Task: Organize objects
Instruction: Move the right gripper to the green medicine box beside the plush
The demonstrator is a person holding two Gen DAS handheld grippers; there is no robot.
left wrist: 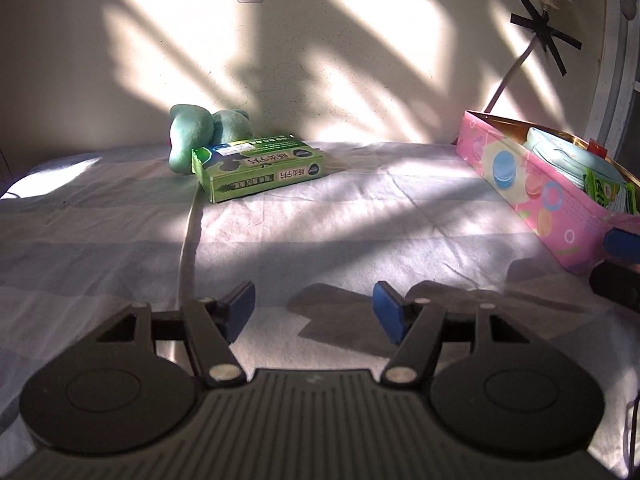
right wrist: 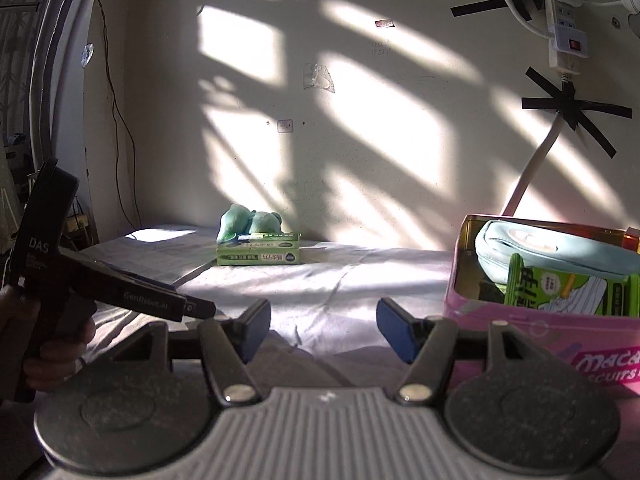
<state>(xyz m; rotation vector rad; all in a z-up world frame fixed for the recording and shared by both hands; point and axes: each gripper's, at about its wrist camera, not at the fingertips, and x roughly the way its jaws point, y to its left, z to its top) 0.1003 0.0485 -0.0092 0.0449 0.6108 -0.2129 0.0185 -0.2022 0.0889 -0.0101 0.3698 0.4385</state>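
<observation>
A green box (left wrist: 258, 166) lies on the bed sheet (left wrist: 320, 232) near the wall, with a green plush toy (left wrist: 200, 132) just behind it; both also show in the right wrist view, the box (right wrist: 259, 253) in front of the toy (right wrist: 248, 224). A pink tin (left wrist: 536, 184) at the right holds a light blue pouch (right wrist: 552, 252) and green packets (right wrist: 560, 292). My left gripper (left wrist: 314, 312) is open and empty, low over the sheet. My right gripper (right wrist: 324, 328) is open and empty, just left of the pink tin (right wrist: 540, 340).
The wall (right wrist: 360, 120) runs behind the bed. A power strip (right wrist: 564, 28) and taped cables hang on it at the upper right. The left gripper's body (right wrist: 80, 276) and a hand show at the left of the right wrist view.
</observation>
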